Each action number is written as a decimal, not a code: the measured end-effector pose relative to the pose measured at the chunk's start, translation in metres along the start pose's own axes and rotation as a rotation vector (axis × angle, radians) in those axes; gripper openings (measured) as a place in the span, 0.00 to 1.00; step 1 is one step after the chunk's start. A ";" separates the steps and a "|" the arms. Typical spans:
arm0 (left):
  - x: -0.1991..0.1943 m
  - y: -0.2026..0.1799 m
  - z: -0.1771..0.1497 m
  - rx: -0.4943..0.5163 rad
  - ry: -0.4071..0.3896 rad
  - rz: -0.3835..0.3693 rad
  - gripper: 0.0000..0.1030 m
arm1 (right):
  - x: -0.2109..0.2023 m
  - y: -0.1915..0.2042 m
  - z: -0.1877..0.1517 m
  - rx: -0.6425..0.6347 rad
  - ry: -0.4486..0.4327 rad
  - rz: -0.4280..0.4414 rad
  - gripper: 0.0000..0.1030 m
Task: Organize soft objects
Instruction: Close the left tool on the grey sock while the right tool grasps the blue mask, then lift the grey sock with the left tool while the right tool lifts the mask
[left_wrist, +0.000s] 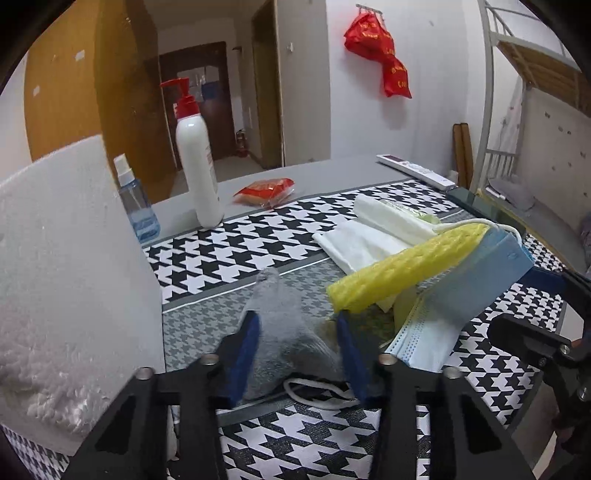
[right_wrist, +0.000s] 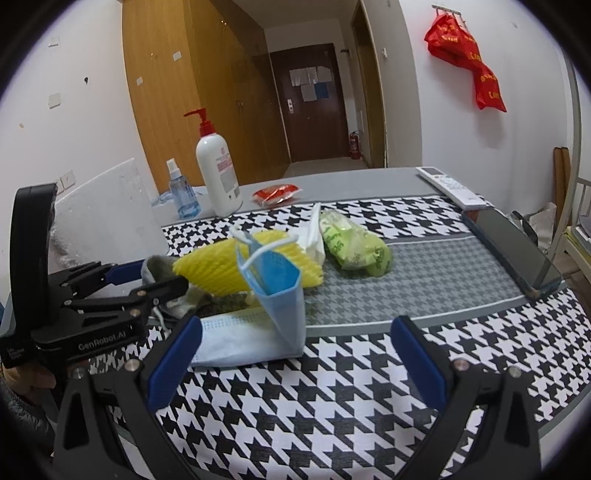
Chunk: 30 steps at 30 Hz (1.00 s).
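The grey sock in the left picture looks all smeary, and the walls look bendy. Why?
Left wrist view: the grey sock between the left gripper fingers is motion-blurred; the mat stays sharp. Both views: the fisheye lens bends walls and leaves dark corners. Right wrist view: mostly sharp.

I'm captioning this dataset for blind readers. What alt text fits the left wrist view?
The left claw closes its blue pads around a grey sock on a houndstooth mat. Beside it lie yellow foam netting, a blue face mask and white folded cloths.

Left gripper (left_wrist: 297, 334) fingers partly closed, angled downward — right gripper (right_wrist: 295, 354) fingers spread wide.
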<state>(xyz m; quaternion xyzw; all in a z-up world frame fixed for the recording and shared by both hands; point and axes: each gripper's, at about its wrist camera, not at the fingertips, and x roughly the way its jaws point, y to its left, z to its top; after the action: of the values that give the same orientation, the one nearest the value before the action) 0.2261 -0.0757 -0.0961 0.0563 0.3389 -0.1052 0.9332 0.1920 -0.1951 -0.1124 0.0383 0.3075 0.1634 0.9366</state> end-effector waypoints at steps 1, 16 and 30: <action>0.001 0.002 -0.001 -0.010 0.007 -0.011 0.36 | 0.000 0.001 0.001 -0.002 0.002 -0.001 1.00; -0.007 0.017 -0.005 -0.083 -0.014 -0.067 0.13 | 0.008 0.009 0.004 0.010 0.027 0.028 1.00; -0.012 0.020 -0.009 -0.088 -0.034 -0.095 0.10 | 0.014 0.010 0.001 0.046 0.049 0.018 0.12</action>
<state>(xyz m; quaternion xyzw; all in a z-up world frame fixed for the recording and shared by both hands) 0.2164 -0.0525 -0.0940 -0.0029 0.3296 -0.1351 0.9344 0.2000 -0.1808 -0.1175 0.0588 0.3336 0.1657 0.9262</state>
